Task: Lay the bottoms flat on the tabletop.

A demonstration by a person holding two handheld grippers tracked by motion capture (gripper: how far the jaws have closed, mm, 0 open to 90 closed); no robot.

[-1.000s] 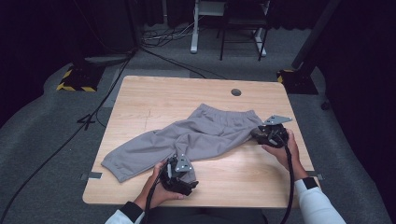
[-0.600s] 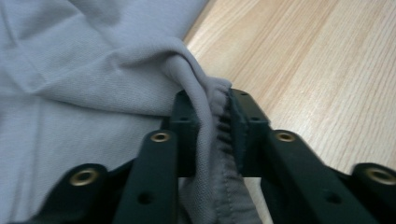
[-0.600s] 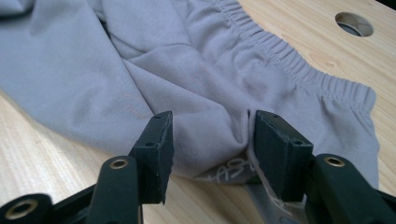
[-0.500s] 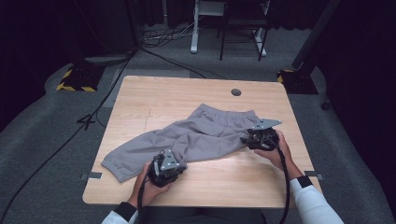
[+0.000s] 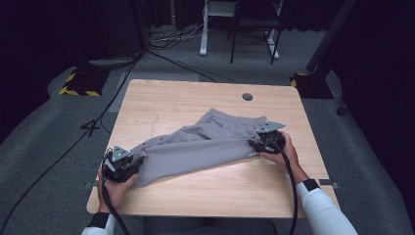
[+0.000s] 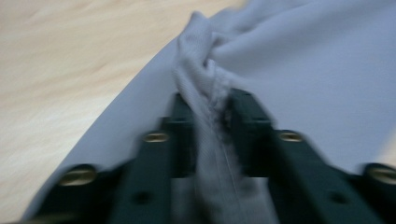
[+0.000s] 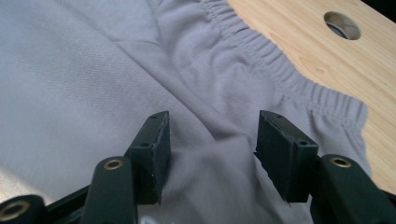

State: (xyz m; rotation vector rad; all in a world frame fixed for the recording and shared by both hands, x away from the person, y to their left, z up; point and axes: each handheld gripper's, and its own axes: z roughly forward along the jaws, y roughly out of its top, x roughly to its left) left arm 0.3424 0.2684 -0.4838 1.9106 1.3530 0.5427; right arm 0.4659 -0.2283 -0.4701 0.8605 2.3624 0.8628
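Grey pants (image 5: 205,147) lie stretched across the wooden table (image 5: 186,98), with the elastic waistband (image 7: 280,70) toward the right. My left gripper (image 5: 138,160) sits near the table's front left corner. In the left gripper view its jaws are shut on a bunched fold of the pants' leg end (image 6: 208,88). My right gripper (image 5: 253,145) rests at the waist end, close to the right edge of the cloth. In the right gripper view this gripper (image 7: 212,123) is open, with flat grey fabric under and between its fingers (image 7: 154,140).
A round cable hole (image 5: 247,97) is in the table near its far edge, also seen at the top right as the hole (image 7: 342,24). Bare wood surrounds the pants. Cables (image 5: 98,122) run over the grey floor at the left, and a white stand (image 5: 205,24) is behind the table.
My left gripper has moved left toward the table's corner with the leg end in it, pulling the pants out longer and flatter. My right gripper has shifted slightly left onto the waist end.
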